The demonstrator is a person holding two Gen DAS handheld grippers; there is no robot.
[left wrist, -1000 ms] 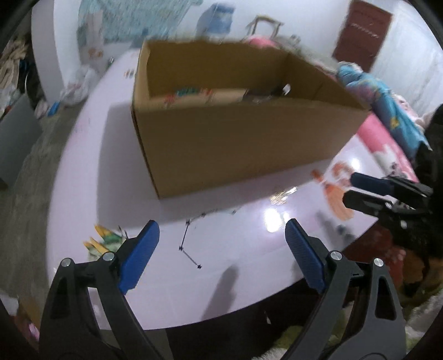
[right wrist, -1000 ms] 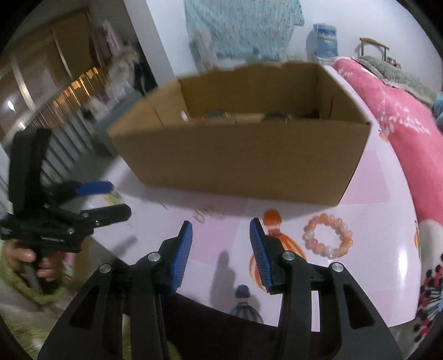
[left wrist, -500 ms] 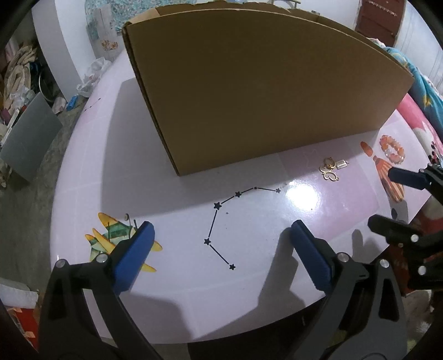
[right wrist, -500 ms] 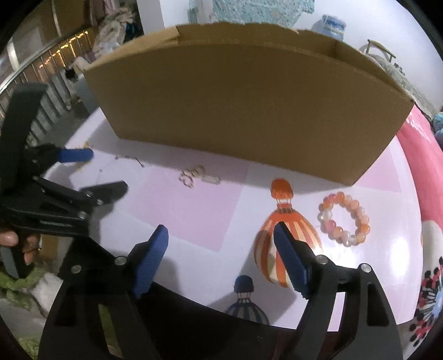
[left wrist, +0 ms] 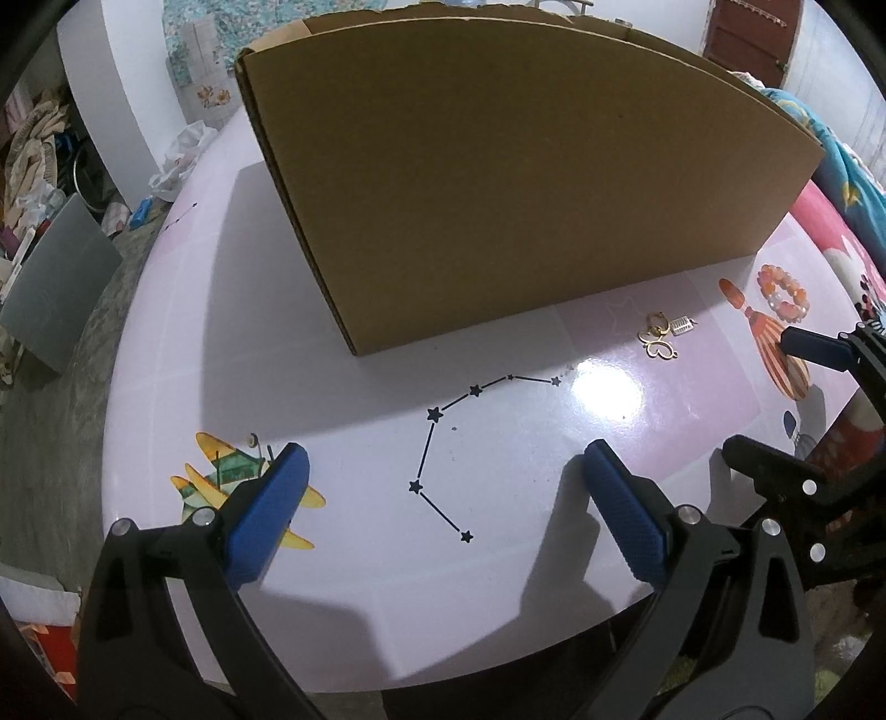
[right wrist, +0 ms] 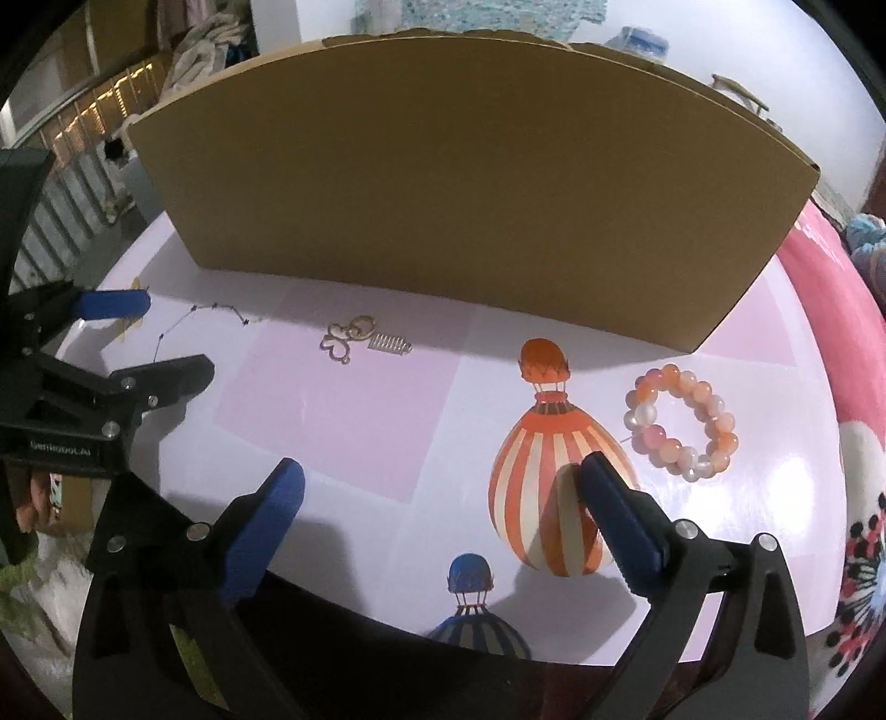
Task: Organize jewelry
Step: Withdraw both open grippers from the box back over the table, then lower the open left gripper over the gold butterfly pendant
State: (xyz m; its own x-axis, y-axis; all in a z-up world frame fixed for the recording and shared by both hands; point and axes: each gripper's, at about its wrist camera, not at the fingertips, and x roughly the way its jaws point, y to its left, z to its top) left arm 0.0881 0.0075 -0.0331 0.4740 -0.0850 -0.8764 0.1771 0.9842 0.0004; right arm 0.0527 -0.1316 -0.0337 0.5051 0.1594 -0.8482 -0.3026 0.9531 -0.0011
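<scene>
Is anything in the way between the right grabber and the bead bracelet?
Nothing visible. The right gripper, whose jaws have just been opening and are empty, hangs over bare table. The bead bracelet lies in the open just ahead to its right, apart from the cardboard box behind it.

My counter is a glossy pale pink-and-white top printed with a star constellation, a little aeroplane and hot-air balloons; a lamp glare sits at about four o'clock in the left view. At ten o'clock I see a white wall, heaped clothes and a grey panel on the floor. At one o'clock stands a dark brown door. Pink bedding lies at three o'clock.
</scene>
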